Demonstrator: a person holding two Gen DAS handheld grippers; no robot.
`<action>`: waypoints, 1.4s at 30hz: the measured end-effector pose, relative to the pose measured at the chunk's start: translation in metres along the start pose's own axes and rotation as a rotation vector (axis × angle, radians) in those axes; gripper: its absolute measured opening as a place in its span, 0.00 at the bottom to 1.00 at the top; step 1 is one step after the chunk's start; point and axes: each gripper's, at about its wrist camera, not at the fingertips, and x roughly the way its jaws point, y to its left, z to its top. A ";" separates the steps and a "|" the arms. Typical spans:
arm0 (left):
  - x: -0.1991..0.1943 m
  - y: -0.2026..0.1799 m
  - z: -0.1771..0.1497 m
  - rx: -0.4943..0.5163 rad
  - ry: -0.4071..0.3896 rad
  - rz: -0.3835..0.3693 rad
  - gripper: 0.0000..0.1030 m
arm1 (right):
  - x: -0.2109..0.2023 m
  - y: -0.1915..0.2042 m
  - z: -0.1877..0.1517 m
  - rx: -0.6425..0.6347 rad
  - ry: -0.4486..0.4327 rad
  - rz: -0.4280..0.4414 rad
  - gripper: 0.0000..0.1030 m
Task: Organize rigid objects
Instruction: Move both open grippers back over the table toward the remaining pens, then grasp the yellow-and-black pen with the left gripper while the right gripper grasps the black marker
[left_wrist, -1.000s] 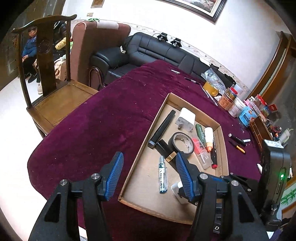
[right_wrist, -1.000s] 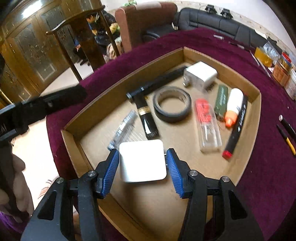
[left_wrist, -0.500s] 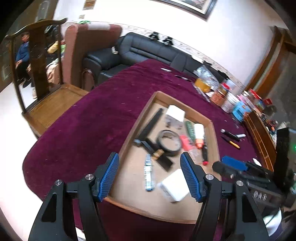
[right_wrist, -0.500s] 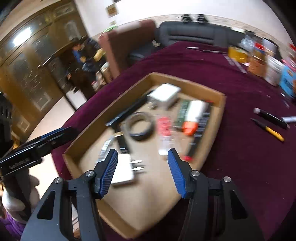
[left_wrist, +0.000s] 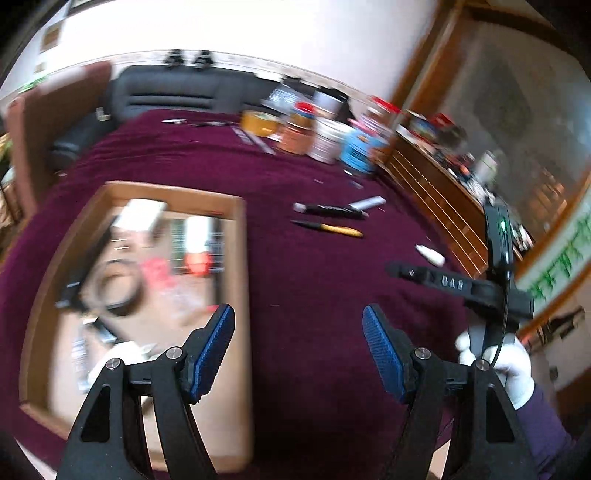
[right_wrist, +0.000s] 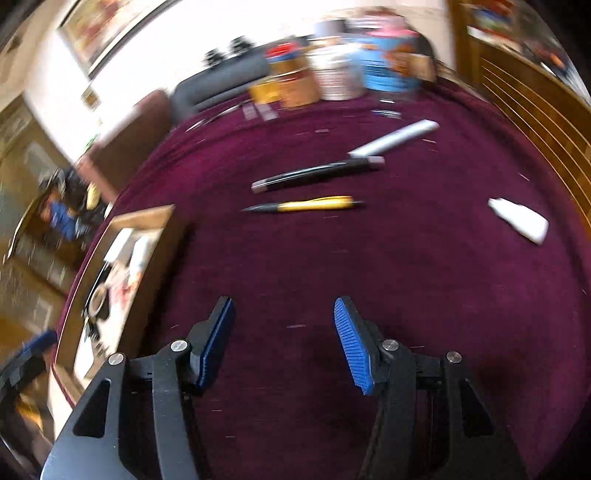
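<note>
Both grippers are empty: right gripper (right_wrist: 284, 341) spread, left gripper (left_wrist: 298, 354) opening. Loose pens (right_wrist: 317, 174) lie at twelve o'clock, the box (left_wrist: 243, 295) at nine. A blurred approach (fast swing) could knock them away.

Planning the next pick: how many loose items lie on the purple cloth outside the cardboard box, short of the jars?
4: black pen, yellow-and-black pen, silver stick behind them, white tube to the right. Blur may hide others.
</note>
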 end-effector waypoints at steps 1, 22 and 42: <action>0.011 -0.010 0.002 0.009 0.013 -0.008 0.64 | -0.004 -0.011 0.003 0.023 -0.008 -0.008 0.53; 0.155 -0.026 0.020 0.027 0.084 0.084 0.86 | 0.036 -0.036 0.061 0.012 0.039 -0.054 0.53; 0.158 -0.017 0.025 -0.010 0.085 0.002 0.93 | 0.084 0.021 0.107 -0.150 0.197 -0.001 0.60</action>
